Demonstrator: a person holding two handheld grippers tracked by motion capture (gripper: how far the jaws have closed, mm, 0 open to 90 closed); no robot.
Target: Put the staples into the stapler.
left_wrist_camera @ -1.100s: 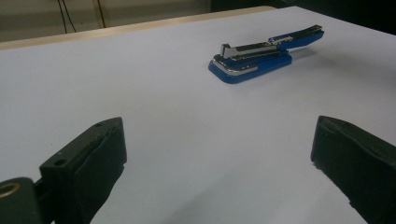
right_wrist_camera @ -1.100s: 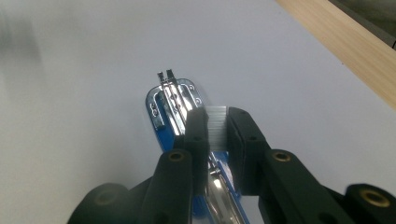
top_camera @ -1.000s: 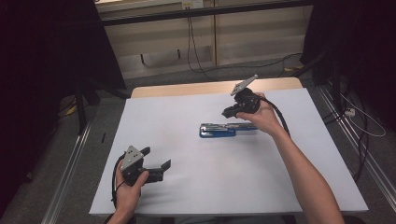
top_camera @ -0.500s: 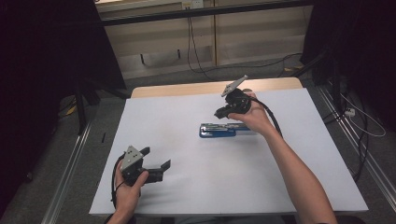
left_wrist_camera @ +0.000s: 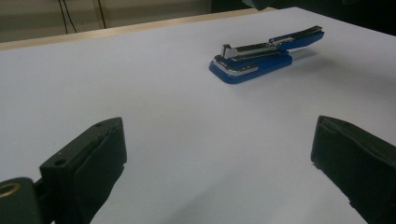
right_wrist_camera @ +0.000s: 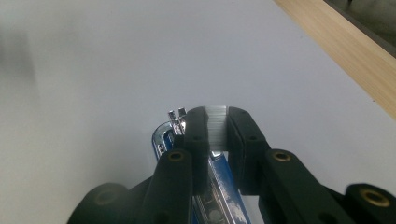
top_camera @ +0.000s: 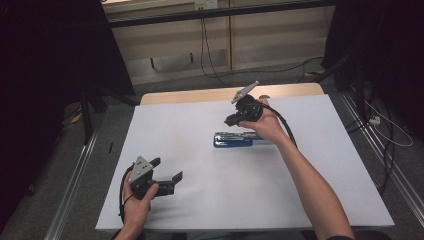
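Resting at the near left corner of the white table (top_camera: 200, 200), left gripper (top_camera: 167, 175) held low in a hand (top_camera: 137, 202), jaws spread wide with bare tabletop between them, aimed toward the middle of the table. Lying flat near the centre, slightly right, well apart from that gripper: a blue stapler (top_camera: 232, 139), its top arm swung open, the metal magazine exposed. Seen from the left gripper view, same stapler (left_wrist_camera: 261, 56) lying farther off, beyond the gap between the jaws. Hovering just past the stapler's far side, right gripper (top_camera: 232, 120) gripped in the right hand (top_camera: 265, 122), forearm stretching across from the near right. Pinching a short strip of staples (right_wrist_camera: 217, 128) between narrowly set jaws in the right gripper view, with the stapler (right_wrist_camera: 219, 196) directly below them. Running along the far edge, a bare wooden strip (top_camera: 200, 95).
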